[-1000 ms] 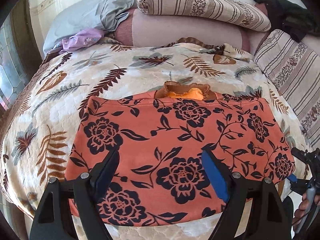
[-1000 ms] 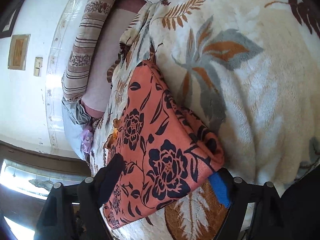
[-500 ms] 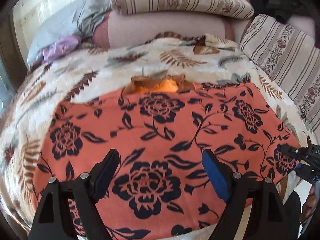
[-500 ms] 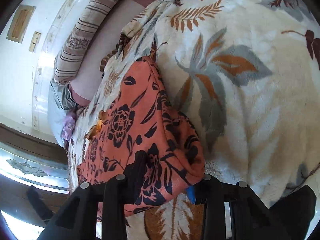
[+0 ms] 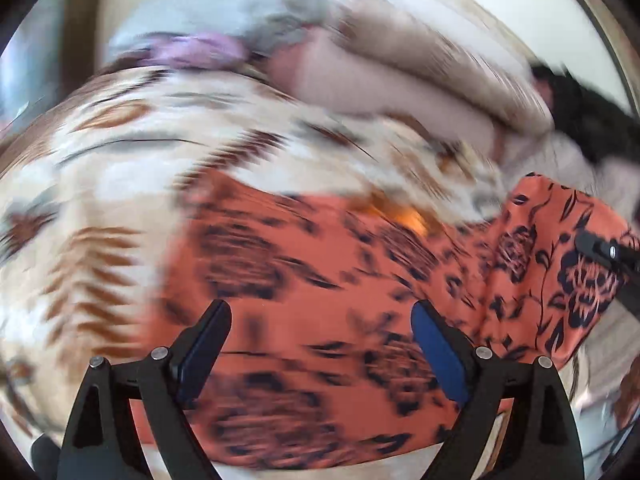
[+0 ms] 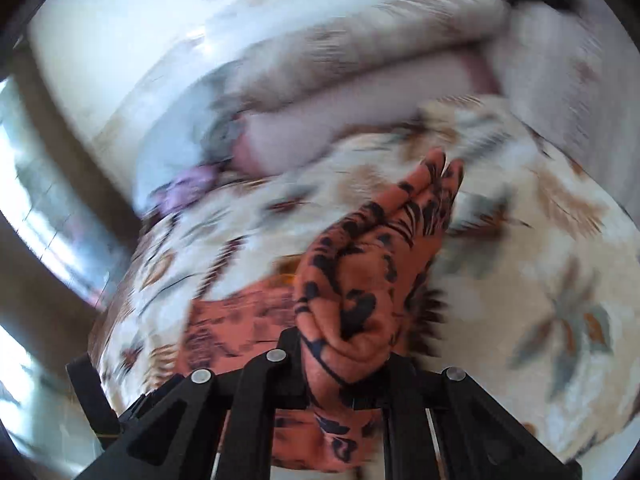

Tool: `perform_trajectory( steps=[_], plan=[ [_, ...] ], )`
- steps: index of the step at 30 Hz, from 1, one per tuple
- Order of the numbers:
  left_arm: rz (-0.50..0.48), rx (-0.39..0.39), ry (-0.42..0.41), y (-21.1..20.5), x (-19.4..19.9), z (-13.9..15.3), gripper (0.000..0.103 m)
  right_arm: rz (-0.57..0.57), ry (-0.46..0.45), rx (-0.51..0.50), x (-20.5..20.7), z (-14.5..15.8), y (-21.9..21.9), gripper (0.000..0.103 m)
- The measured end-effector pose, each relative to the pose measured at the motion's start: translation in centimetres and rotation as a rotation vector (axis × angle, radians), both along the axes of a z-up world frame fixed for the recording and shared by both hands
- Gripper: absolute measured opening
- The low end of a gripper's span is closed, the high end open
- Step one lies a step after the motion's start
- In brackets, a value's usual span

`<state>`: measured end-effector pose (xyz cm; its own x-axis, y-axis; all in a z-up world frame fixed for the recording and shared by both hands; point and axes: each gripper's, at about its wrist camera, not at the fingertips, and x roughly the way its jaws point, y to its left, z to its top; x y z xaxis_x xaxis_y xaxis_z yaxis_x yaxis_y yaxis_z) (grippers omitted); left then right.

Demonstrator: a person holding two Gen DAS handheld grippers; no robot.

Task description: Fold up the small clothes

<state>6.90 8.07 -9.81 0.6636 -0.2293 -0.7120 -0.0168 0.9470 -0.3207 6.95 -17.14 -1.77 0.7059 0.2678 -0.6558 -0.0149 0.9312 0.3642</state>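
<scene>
An orange garment with black flowers point(image 5: 320, 300) lies on a leaf-patterned blanket point(image 5: 100, 200). My left gripper point(image 5: 320, 344) is open above the garment's near part, holding nothing. My right gripper point(image 6: 344, 368) is shut on the garment's right edge point(image 6: 360, 280) and holds it lifted, bunched between the jaws. In the left wrist view that raised edge point(image 5: 560, 264) stands up at the right with the right gripper point(image 5: 612, 256) on it. Both views are motion-blurred.
Striped pillows point(image 5: 440, 92) and a pinkish bolster point(image 6: 360, 92) lie at the bed's head. A grey cloth point(image 5: 240, 16) and a purple cloth point(image 5: 196, 48) sit at the back left. A dark garment point(image 5: 592, 120) lies at the back right.
My right gripper closed on the garment's right edge and lifted it up and to the left. My left gripper stayed open and shifted over the garment.
</scene>
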Motion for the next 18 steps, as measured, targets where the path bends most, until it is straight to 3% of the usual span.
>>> perform_trajectory(
  steps=[3, 5, 7, 8, 15, 17, 18],
  plan=[
    [0.144, -0.064, 0.009, 7.2, -1.8, -0.2, 0.092, 0.173, 0.008, -0.070, 0.6, -1.1, 9.0, 0.011],
    [0.197, -0.085, 0.028, 10.1, -2.9, -0.9, 0.092, 0.282, 0.124, -0.120, 1.4, -6.2, 14.4, 0.011],
    [0.244, -0.103, 0.047, 12.3, -3.8, -1.8, 0.092, 0.356, 0.311, -0.152, 2.5, -12.8, 17.6, 0.012],
    [0.252, -0.114, 0.055, 13.1, -4.2, -2.1, 0.092, 0.343, 0.283, -0.158, 2.2, -13.0, 18.0, 0.011],
    [0.226, -0.190, -0.003, 14.8, -5.4, -1.8, 0.092, 0.324, 0.054, -0.146, 0.7, -1.8, 17.9, 0.011],
    [0.199, -0.213, -0.039, 15.0, -5.4, -1.3, 0.092, 0.370, 0.045, -0.146, -0.3, -2.0, 19.1, 0.011],
    [0.190, -0.223, -0.046, 15.1, -5.3, -1.2, 0.092, 0.397, 0.070, -0.151, -0.7, -3.5, 20.1, 0.011]
  ],
)
